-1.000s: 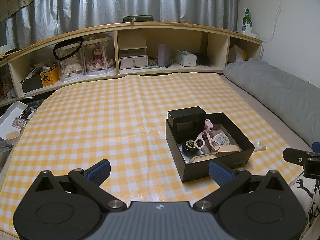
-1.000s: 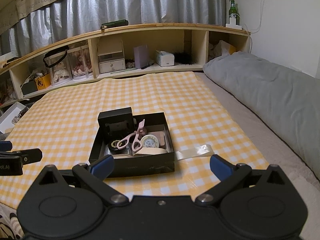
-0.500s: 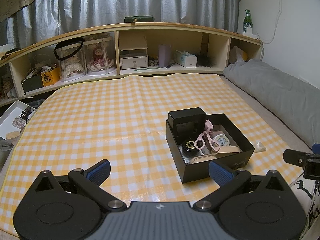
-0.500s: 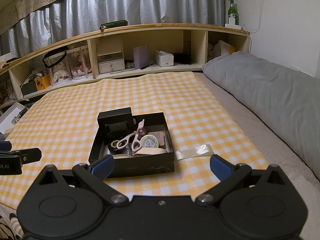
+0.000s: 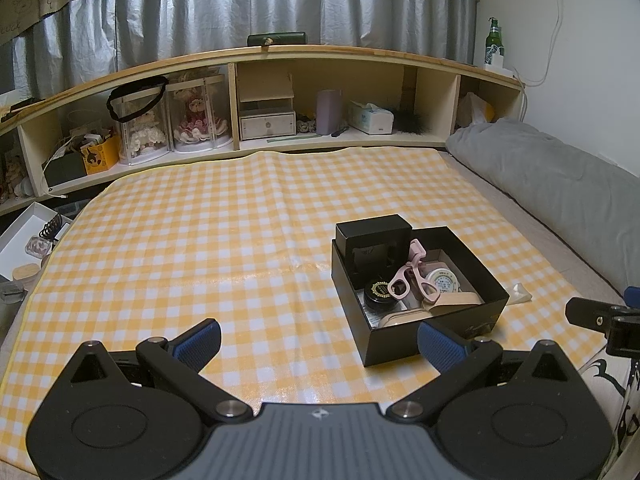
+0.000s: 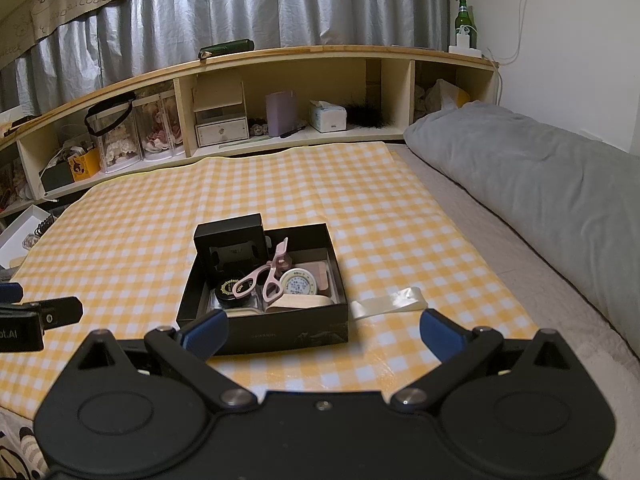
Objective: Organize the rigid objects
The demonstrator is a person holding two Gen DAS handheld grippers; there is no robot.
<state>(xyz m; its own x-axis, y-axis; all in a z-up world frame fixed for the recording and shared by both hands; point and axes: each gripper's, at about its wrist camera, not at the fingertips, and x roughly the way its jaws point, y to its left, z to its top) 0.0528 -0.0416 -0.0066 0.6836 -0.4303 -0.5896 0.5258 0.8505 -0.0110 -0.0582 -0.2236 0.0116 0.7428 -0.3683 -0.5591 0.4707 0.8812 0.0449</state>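
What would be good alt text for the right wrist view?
A black box holding pink scissors, a round tin and small jars sits on a yellow checked cloth, just ahead of the open right tool. Shelves and a grey pillow lie beyond.

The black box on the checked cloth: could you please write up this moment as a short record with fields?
container: open black box on the yellow checked cloth
contents: small black box upright at the back left; pink eyelash curler lying across the top; round white tin; round black jar; beige case at the front
beside box: clear plastic strip on the cloth, to its right
left gripper: open, empty, short of the box
right gripper: open, empty, short of the box
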